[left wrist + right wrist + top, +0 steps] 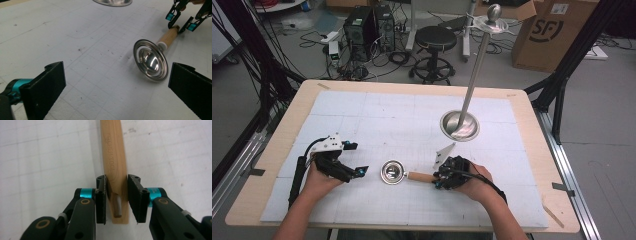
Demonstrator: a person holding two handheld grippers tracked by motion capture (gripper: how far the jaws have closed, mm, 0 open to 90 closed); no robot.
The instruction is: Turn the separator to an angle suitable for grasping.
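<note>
A small ladle lies on the white mat, its shiny metal bowl to the left and its wooden handle pointing right. My right gripper is shut on the end of that handle, one black pad pressed against each side. The left gripper view shows this right gripper at the handle's far end. My left gripper rests on the mat left of the bowl, jaws wide open with nothing between them, aimed toward the bowl.
A metal stand with a round base and a tall tilted pole topped by a knob rises behind the ladle. The wooden table rim frames the mat. Beyond the table stand a stool, computer towers and a cardboard box.
</note>
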